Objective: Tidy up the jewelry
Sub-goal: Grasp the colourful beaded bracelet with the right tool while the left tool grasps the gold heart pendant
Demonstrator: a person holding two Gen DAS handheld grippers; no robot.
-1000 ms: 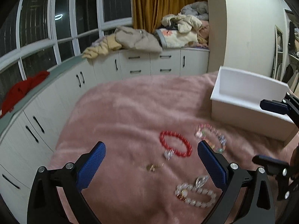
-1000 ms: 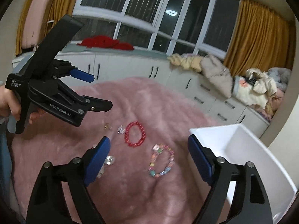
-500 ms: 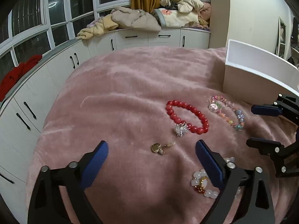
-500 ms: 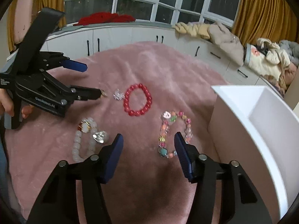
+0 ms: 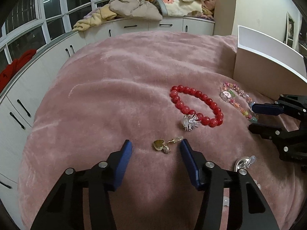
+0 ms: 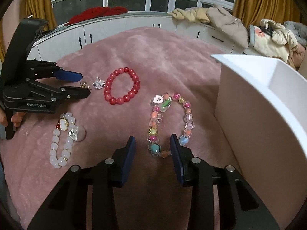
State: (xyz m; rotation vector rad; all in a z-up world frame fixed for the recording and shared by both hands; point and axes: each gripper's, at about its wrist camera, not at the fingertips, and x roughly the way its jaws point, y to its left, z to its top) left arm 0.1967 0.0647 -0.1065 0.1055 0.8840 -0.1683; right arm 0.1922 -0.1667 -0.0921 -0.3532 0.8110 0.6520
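gold heart earring, clip pointing right, left claw astride

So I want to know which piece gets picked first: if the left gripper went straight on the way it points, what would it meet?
Most likely the gold heart earring, lying on the pink blanket just beyond the open left gripper, between its fingertips. Depth is hard to judge, so it may pass just above.

Bracelets on blanket, left of box
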